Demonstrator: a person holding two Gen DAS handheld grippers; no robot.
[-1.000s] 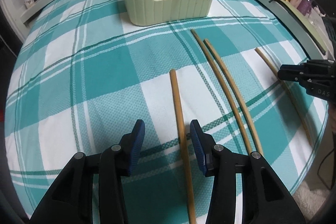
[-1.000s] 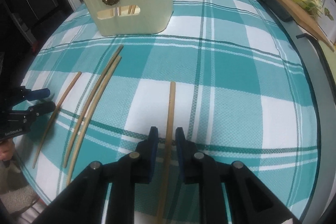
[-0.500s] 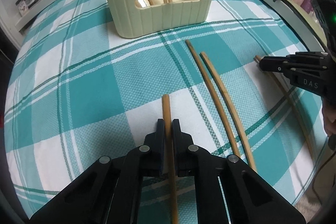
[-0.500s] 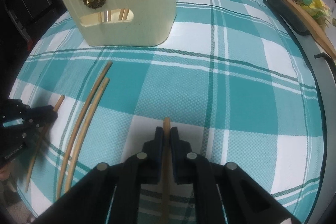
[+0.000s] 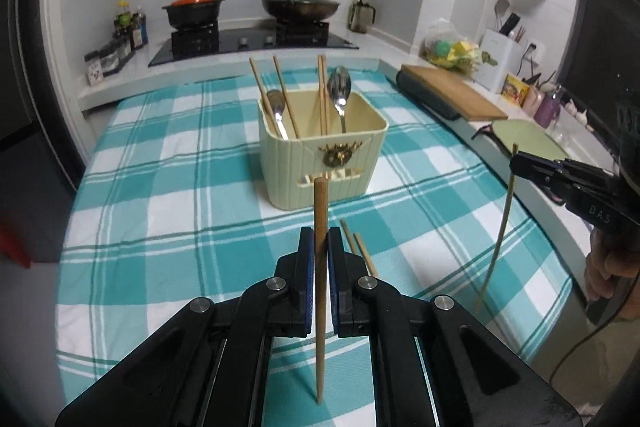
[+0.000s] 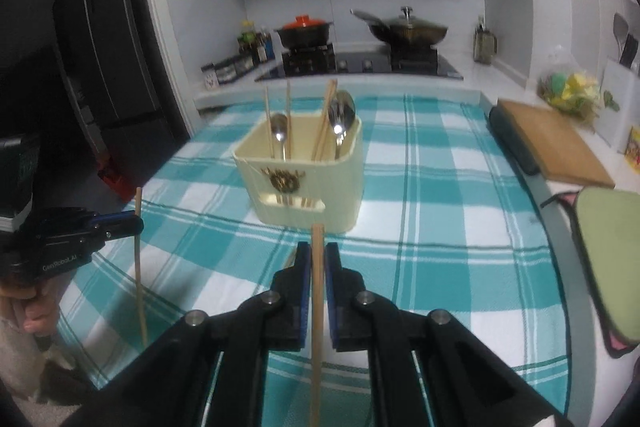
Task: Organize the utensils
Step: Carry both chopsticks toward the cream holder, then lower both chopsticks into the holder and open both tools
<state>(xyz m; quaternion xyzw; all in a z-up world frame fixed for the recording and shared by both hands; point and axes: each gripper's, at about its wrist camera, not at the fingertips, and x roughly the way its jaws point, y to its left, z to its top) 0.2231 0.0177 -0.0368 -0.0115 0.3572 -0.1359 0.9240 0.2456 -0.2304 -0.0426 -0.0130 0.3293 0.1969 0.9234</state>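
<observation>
Eight wooden chopsticks in all: four stand in the cream utensil holder [image 5: 324, 163], two lie side by side on the checked tablecloth [image 5: 160, 187], and one is held upright in each of the two grippers, the left gripper [image 5: 319, 251] and the right gripper [image 6: 317, 263]. Two metal spoons also stand in the holder. On the stove behind sit two lidded pans.

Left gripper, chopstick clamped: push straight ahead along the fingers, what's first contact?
Probably the cream utensil holder. The left gripper, shut on its chopstick, points at its front wall, with only tablecloth between. Depth is uncertain; it may pass over the two loose chopsticks.
</observation>
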